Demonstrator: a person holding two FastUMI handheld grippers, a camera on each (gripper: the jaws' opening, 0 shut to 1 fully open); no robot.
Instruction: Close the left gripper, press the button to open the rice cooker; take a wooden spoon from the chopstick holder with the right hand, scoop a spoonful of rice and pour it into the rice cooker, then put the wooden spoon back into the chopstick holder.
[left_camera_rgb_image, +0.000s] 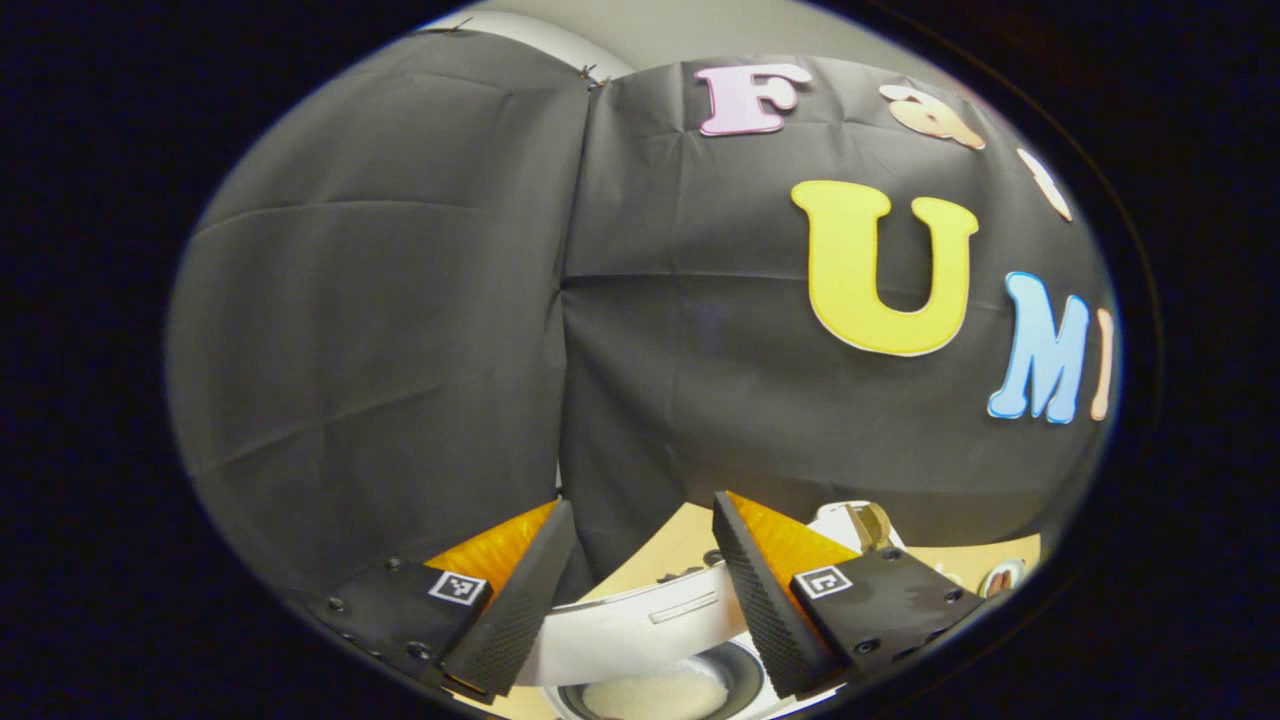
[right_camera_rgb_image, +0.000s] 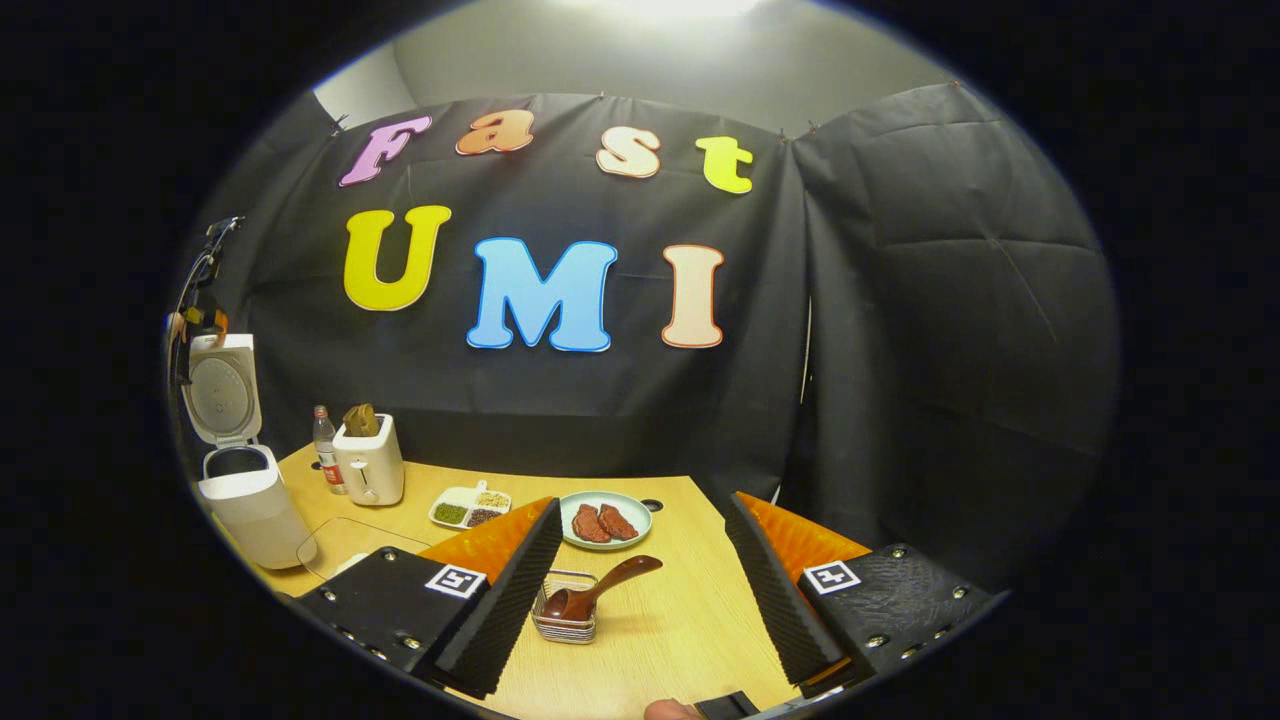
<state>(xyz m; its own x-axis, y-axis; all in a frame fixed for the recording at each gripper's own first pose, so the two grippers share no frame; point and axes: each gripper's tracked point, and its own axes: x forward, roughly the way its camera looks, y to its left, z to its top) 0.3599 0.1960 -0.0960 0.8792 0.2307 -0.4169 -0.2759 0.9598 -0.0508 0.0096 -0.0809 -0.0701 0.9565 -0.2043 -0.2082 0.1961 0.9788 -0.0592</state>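
Spoon (right_camera_rgb_image: 598, 590), wooden and dark brown, lies tilted in the chopstick holder (right_camera_rgb_image: 566, 608), a small wire basket on the table (right_camera_rgb_image: 680, 620). Its bowl rests down in the basket and its handle slants up and out to the right, free of the rim. It sits between the fingers of my right gripper (right_camera_rgb_image: 640, 590), a little way ahead of them. Those fingers stand spread wide and grasp nothing.

I judge the spoon to be light and stiff, with a smooth finish that could slip a little. The bare handle, near its middle, looks like the best place to pinch. The basket also looks light, so a careless pull could drag or tip it.

Beyond the basket sits a plate (right_camera_rgb_image: 640, 512) with two reddish slices, and left of that a small divided dish (right_camera_rgb_image: 470, 507) of grains. Further left are a toaster (right_camera_rgb_image: 368, 460) and a bottle (right_camera_rgb_image: 325, 450). At the far left stands the white rice cooker (right_camera_rgb_image: 250, 500) with its lid raised.

My left gripper (left_camera_rgb_image: 640, 600) hovers above the rice cooker, looking down at its open pot, where something white lies inside. Its fingers are parted and grasp nothing.
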